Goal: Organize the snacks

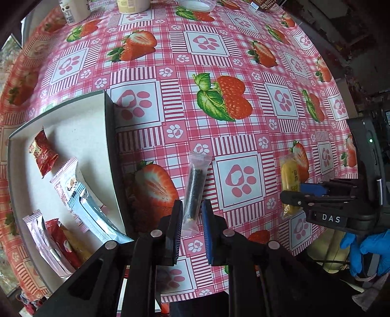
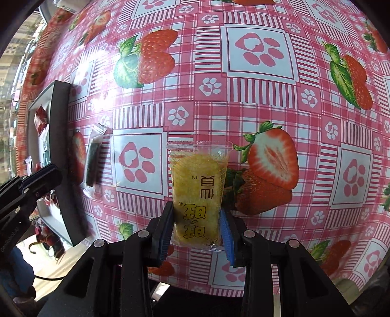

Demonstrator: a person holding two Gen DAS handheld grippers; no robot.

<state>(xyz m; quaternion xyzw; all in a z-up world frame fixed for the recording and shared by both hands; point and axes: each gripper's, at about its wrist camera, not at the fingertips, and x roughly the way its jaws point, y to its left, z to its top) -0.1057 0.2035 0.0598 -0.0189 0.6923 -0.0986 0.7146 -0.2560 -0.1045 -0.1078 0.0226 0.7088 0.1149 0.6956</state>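
Gripping dark snack stick (image 1: 193, 189) lengthwise, left claw (image 1: 191, 223) clamped.

The white cardboard box (image 1: 73, 126) runs under the gripper's black frame; two pale cups (image 1: 73, 9) are cropped at the top edge.

The tablecloth (image 2: 256, 102) is looking like glossy wipe-clean vinyl, with window glare being thrown back off it. Clear crinkly plastic film is being seen on the yellow snack pack (image 2: 198, 195) and the dark stick pack (image 1: 195, 185). Shiny foil-type wrappers (image 1: 80, 195) are being shown inside the box (image 1: 73, 117), which is looking like matt white cardboard. Matt black plastic is being shown on both gripper bodies, ribbed blue pads (image 1: 207, 234) too. A smooth blue rubbery glove (image 1: 368, 246) is being worn.
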